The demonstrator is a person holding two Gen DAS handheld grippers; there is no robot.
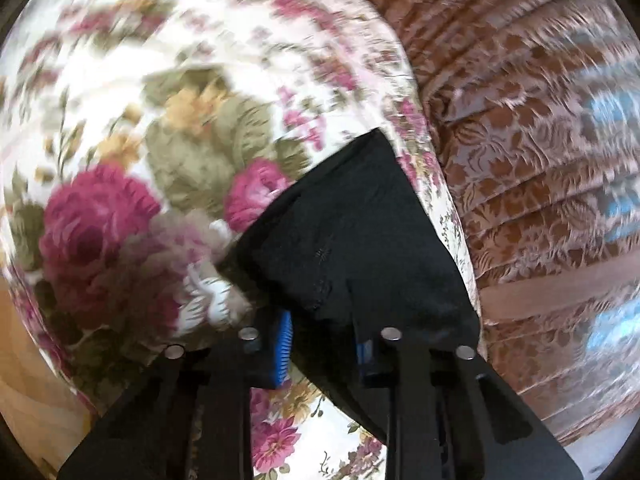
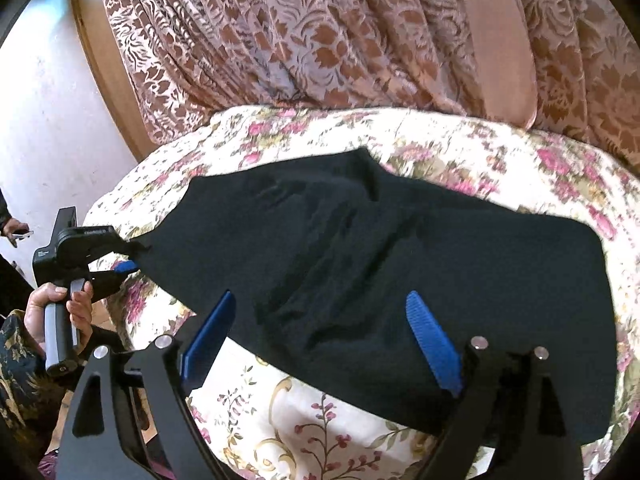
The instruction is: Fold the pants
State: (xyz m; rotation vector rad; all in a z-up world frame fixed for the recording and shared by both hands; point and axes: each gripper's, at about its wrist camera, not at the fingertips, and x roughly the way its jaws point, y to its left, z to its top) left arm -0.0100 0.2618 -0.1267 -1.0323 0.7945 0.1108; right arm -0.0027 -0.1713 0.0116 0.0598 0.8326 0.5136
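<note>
The black pants (image 2: 380, 264) lie spread across a floral-covered surface (image 2: 328, 420). My left gripper (image 1: 326, 340) is shut on one end of the pants (image 1: 348, 232), with cloth bunched between its blue pads; it also shows at the left of the right wrist view (image 2: 124, 266), pinching the pants' left corner. My right gripper (image 2: 320, 328) is open, its blue pads spread wide just above the near edge of the pants, holding nothing.
A brown and pink patterned curtain (image 2: 340, 36) hangs behind the surface. A white wall and wooden frame (image 2: 48, 120) stand at the left. The person's hand (image 2: 60, 308) holds the left gripper's handle. The left wrist view is motion-blurred.
</note>
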